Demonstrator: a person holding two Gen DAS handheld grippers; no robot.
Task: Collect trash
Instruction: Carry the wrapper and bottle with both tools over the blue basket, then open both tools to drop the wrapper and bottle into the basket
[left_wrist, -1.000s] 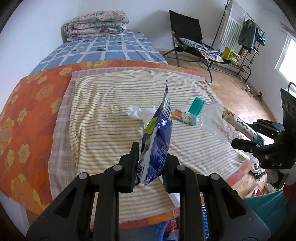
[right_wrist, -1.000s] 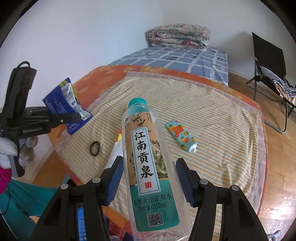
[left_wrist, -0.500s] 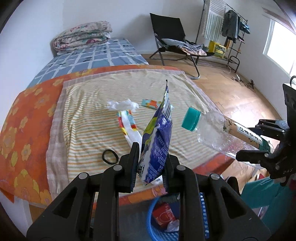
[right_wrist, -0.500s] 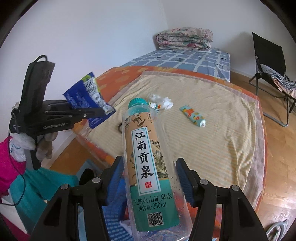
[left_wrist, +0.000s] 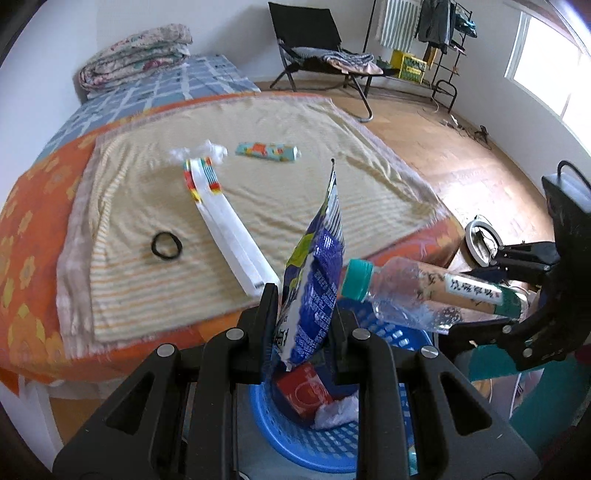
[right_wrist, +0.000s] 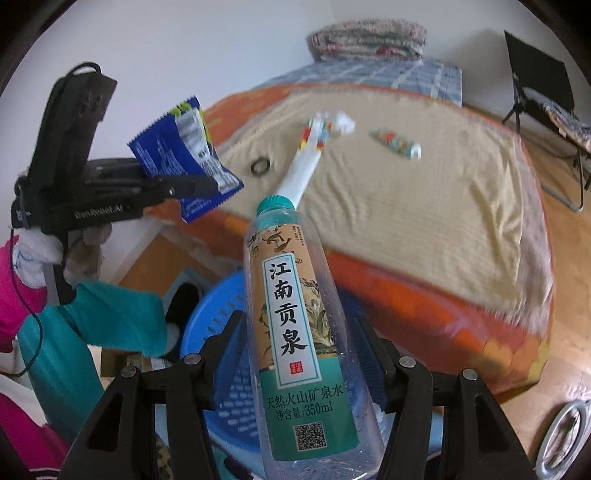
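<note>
My left gripper (left_wrist: 303, 314) is shut on a blue snack wrapper (left_wrist: 314, 288) and holds it above a blue plastic basket (left_wrist: 291, 443) on the floor by the bed. The wrapper also shows in the right wrist view (right_wrist: 181, 155). My right gripper (right_wrist: 295, 332) is shut on a clear water bottle with a teal cap (right_wrist: 291, 314), held over the same basket (right_wrist: 207, 332); the bottle shows at the right of the left wrist view (left_wrist: 417, 291). The basket holds a red box (left_wrist: 303, 391) and a crumpled white bit.
On the striped cloth (left_wrist: 155, 266) on the bed lie a long white box (left_wrist: 225, 218), a black hair tie (left_wrist: 166, 244), a crumpled tissue (left_wrist: 210, 149) and a patterned tube (left_wrist: 266, 151). A black chair (left_wrist: 314, 44) and a clothes rack stand beyond on the wood floor.
Both grippers have pulled back from over the bed and down to the bed's edge. The blue basket has come into view beneath them. Both keep their hold.
</note>
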